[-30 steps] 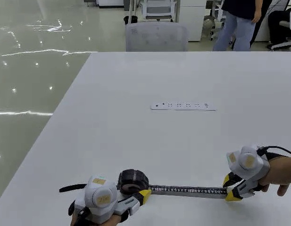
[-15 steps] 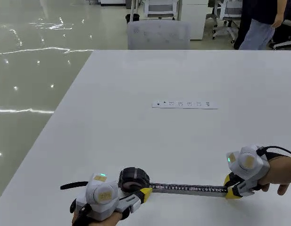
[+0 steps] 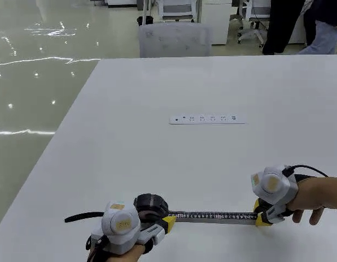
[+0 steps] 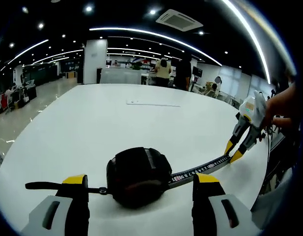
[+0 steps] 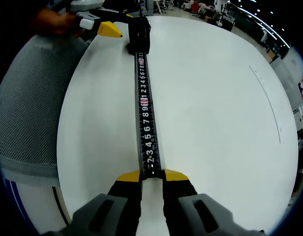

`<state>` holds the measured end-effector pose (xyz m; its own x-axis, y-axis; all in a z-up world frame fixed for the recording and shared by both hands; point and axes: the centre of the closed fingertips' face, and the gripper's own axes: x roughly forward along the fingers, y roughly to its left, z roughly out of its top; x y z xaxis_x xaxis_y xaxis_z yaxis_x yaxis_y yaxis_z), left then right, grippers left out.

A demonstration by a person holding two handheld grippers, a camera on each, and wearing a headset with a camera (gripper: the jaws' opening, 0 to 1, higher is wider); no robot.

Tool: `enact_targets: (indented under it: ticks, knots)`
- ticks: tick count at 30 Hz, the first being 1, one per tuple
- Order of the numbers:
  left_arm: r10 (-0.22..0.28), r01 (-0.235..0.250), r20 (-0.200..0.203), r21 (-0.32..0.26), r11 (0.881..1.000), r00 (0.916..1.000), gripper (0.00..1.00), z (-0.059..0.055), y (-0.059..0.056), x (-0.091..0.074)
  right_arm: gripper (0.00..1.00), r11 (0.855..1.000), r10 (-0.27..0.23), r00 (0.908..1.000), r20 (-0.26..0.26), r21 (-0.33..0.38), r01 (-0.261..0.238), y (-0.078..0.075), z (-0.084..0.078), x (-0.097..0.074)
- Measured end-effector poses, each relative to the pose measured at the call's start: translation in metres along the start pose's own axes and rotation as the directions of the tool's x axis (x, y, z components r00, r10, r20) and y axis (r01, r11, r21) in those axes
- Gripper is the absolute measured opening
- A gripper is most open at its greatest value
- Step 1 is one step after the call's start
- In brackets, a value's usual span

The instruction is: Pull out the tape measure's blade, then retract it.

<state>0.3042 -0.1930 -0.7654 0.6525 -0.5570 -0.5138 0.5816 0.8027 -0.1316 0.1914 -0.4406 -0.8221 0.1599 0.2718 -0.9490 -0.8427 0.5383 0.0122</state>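
A: Looking at the right hand-held gripper [image 5: 151, 173], what has it got?

B: The end of the blade [image 5: 144, 113]. Its yellow-tipped jaws are pinched nearly together on the tip, just past the low numbers.

A: And the blade itself?

B: Drawn out flat along the worktop [image 3: 212, 164] near its front edge, running straight from that grip to the case [image 3: 151, 206].

A: Where is the case?

B: On the worktop at the person's left, black and round, with a dark strap [image 3: 83, 217] trailing off its far side.

A: Does the left hand-held gripper [image 4: 141, 179] grip it?

B: No. Its jaws stand wide apart, one on each side of the case, with a gap showing at both sides in the left gripper view.

A: Anything else on the worktop?

B: A white power strip [image 3: 207, 119], well apart, towards the middle.
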Motion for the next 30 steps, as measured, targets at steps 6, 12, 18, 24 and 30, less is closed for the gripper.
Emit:
enact_targets:
  ticks: [6,12,18,24,30]
  knots:
    - [0.056,-0.057,-0.026,-0.026,0.998,0.9981,0.8,-0.004,0.008,0.012,0.14,1.0,-0.003,0.9996,0.027,-0.013,0.004,-0.001,0.001,0.0]
    - [0.065,-0.066,-0.03,-0.026,0.997,0.9974,0.77,-0.003,0.003,0.018,0.14,1.0,0.0,0.9997,0.025,-0.014,0.001,-0.001,0.002,0.0]
    - [0.065,-0.067,-0.053,-0.039,0.997,0.9965,0.67,0.001,-0.002,0.025,0.13,1.0,0.002,1.0,0.006,-0.014,-0.002,0.0,0.003,0.0]
    - [0.109,-0.113,-0.079,-0.046,0.993,0.9909,0.67,-0.001,0.002,0.028,0.13,1.0,0.002,1.0,-0.006,-0.008,-0.002,-0.001,0.002,0.0]
    - [0.149,-0.15,-0.081,-0.005,0.989,0.9854,0.63,-0.002,0.005,0.028,0.13,1.0,0.001,0.9999,-0.012,0.002,-0.001,-0.002,0.001,0.001]
